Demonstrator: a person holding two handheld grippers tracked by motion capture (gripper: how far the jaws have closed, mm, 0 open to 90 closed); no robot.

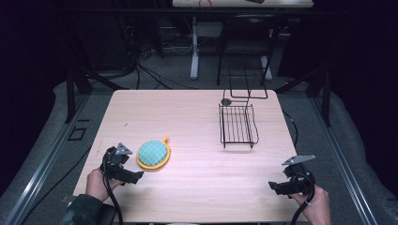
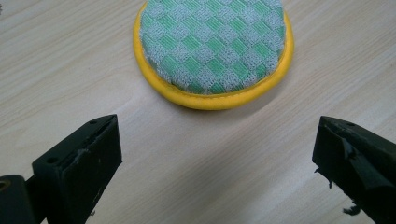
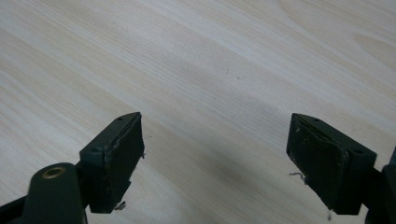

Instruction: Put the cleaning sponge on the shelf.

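A round pad (image 1: 153, 154) with a green checkered top and a yellow rim lies flat on the wooden table (image 1: 187, 122), at its front left. My left gripper (image 1: 130, 169) is just left of it, held in a hand. In the left gripper view the pad (image 2: 215, 49) lies just ahead of the left gripper (image 2: 217, 154), whose jaws stand wide apart with bare wood between them. My right gripper (image 1: 277, 186) rests low at the front right, and in the right gripper view the right gripper (image 3: 215, 154) is open over bare wood.
A black wire rack (image 1: 238, 124) stands on the table's right half, with a taller wire frame (image 1: 246, 79) behind it at the far edge. A small dark round thing (image 1: 226, 101) lies by the rack's far left corner. Table legs and cables fill the dark floor beyond.
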